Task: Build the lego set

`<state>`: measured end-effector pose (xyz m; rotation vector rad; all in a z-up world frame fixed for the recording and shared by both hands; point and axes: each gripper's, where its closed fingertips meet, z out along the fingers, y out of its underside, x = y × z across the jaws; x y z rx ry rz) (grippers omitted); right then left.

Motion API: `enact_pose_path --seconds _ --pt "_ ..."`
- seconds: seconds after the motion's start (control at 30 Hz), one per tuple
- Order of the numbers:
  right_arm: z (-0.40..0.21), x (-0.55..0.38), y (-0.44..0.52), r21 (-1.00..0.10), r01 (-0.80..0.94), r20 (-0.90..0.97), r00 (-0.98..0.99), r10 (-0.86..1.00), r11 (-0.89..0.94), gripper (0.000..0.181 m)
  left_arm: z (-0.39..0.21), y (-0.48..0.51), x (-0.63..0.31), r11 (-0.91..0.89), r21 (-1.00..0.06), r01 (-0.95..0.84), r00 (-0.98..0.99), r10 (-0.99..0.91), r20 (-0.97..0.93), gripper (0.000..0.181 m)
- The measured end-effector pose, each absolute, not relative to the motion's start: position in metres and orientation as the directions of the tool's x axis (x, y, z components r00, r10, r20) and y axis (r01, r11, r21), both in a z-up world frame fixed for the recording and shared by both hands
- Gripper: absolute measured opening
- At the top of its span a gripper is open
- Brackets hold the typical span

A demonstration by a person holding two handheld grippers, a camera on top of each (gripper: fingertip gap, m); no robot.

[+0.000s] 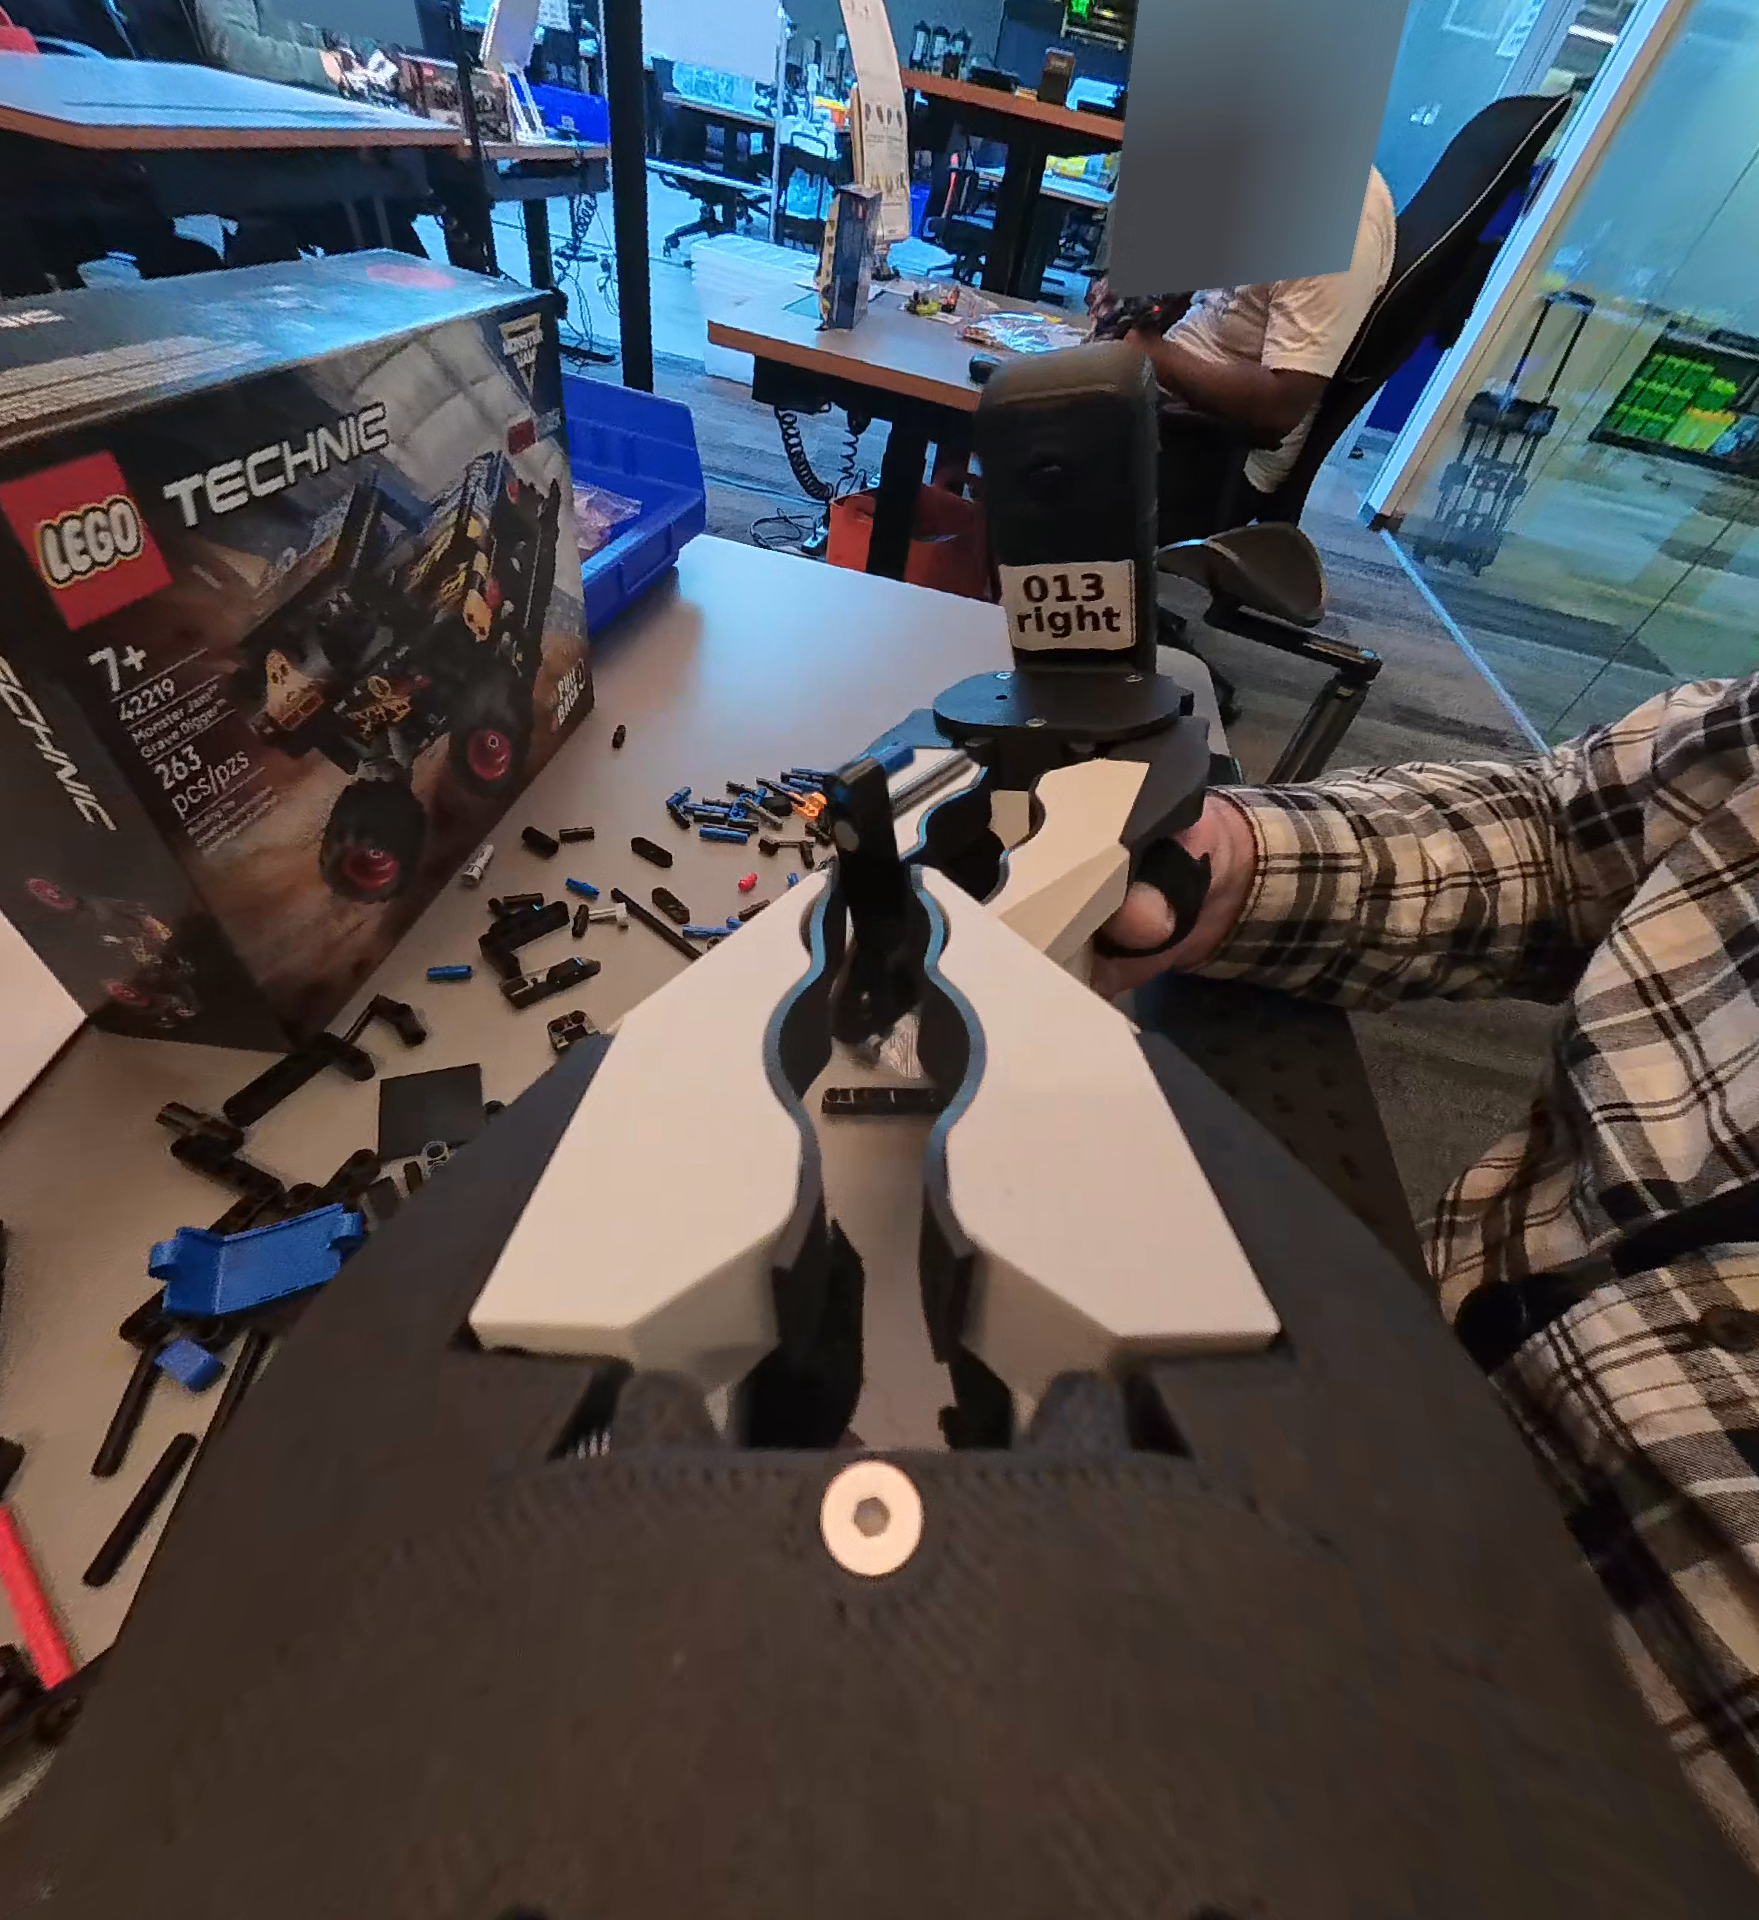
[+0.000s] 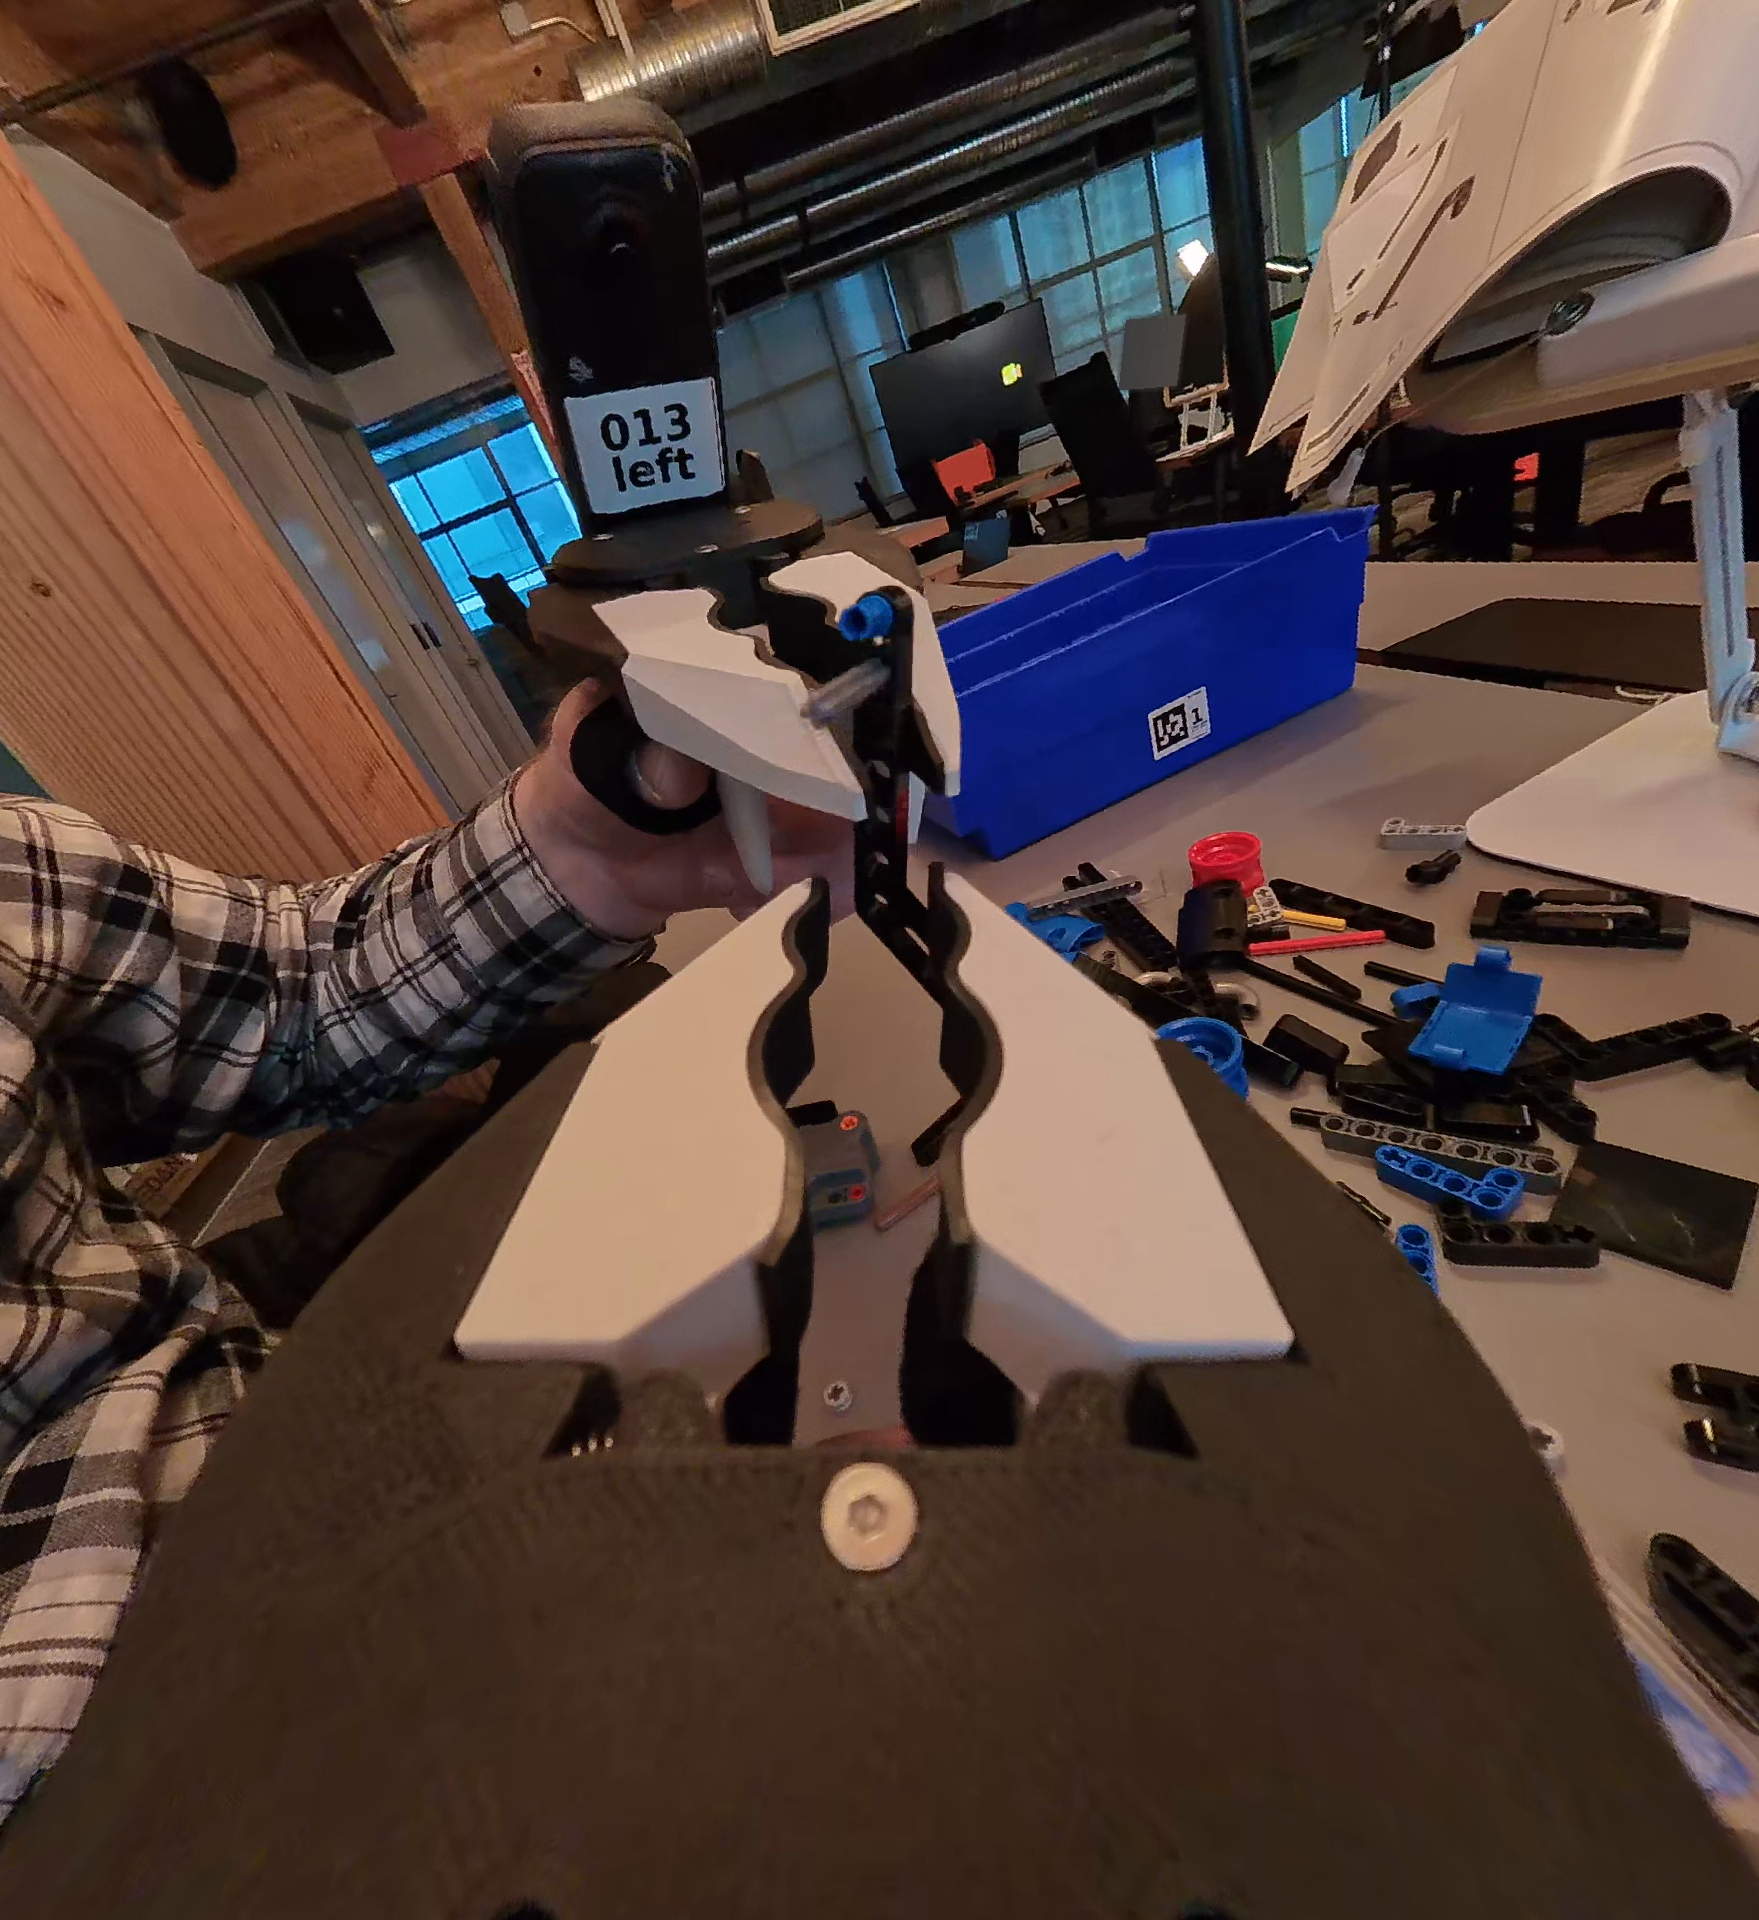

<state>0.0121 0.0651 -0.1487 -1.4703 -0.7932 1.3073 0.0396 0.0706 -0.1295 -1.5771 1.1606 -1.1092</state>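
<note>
Left gripper [image 1: 870,894] nearest, lower centre, clamped narrow on black beam [image 1: 859,831]. Right gripper [image 2: 880,894] lower centre in its own view, narrow gap, same beam [image 2: 890,748] running down between fingers, leaning on right-hand one; grip cannot tell. Beam held up mid-frame above table [image 1: 802,644]. Box [image 1: 262,644] left. Blue bin [image 2: 1145,665] centre right. Loose parts [image 1: 542,935] scattered on table. Blue pin [image 2: 862,620], grey axle [image 2: 844,691] near beam top.

The left claw [image 1: 875,904] and right claw [image 2: 880,894] faced each other above the counter, both nearly closed, hand-held.
</note>
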Motion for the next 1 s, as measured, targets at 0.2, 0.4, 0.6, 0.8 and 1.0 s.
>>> enact_pose_path --seconds 0.2,0.4,0.6,0.8,1.0 --pt "-0.149 0.015 0.067 -0.940 -0.136 -0.338 0.219 0.915 -0.314 0.019 -0.127 0.073 0.038 -0.237 -0.955 -0.179 0.167 -0.964 0.207 0.008" --pt "-0.149 0.021 0.072 -0.943 -0.139 -0.328 0.247 0.912 -0.302 0.020 -0.122 0.078 0.032 -0.267 -0.952 -0.148 0.165 -0.956 0.242 0.008" --pt "-0.152 0.021 0.074 -0.972 -0.088 -0.236 0.311 0.921 -0.219 0.023 -0.122 0.081 0.031 -0.293 -0.948 -0.121 0.179 -0.946 0.270 0.008" --pt "-0.156 0.018 0.074 -0.995 0.001 -0.096 0.374 0.923 -0.104 0.031 -0.123 0.083 0.030 -0.278 -0.951 -0.138 0.203 -0.947 0.247 0.007" --pt "-0.155 0.020 0.075 -0.997 0.006 -0.072 0.391 0.918 -0.081 0.033 -0.121 0.086 0.027 -0.280 -0.950 -0.135 0.214 -0.945 0.248 0.008"
